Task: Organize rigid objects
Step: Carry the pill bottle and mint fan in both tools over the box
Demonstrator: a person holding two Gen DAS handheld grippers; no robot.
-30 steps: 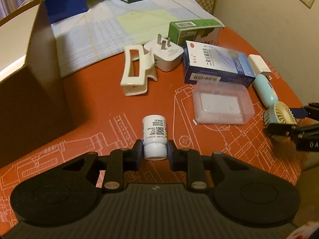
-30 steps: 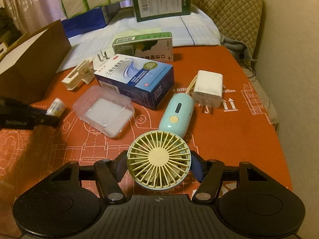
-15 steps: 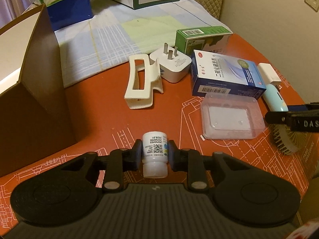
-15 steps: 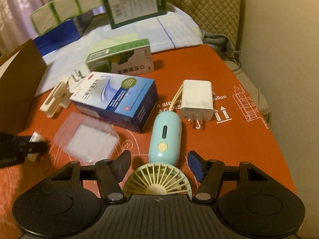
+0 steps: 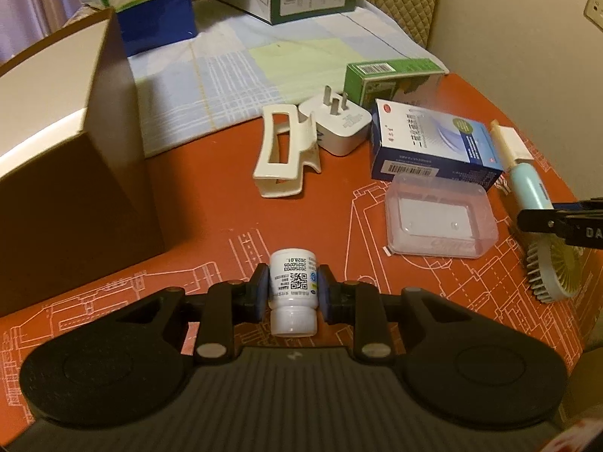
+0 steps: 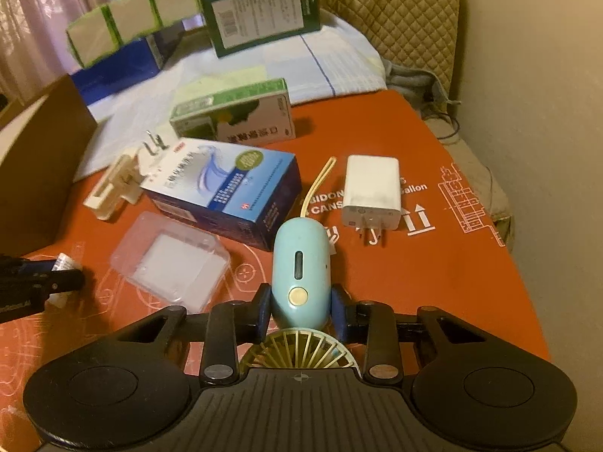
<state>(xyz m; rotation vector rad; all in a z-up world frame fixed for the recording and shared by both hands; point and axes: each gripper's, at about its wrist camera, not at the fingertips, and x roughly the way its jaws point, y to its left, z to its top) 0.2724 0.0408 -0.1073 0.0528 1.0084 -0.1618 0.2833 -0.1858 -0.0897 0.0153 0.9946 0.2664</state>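
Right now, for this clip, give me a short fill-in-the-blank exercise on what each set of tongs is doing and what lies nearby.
1. The left tongs are shut on a small white ____ with a printed label.
2. The right tongs grip the pale blue handheld fan by its ____, not by its round head.
3. The clear plastic lidded case lies in front of the blue and white cardboard ____.
4. A white plug adapter lies on the ____ printed mat.

Missing words: bottle; handle; box; orange

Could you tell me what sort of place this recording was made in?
Probably a room in a home: a quilted chair back, a wall socket and a table with an orange printed mat strewn with chargers and medicine boxes.
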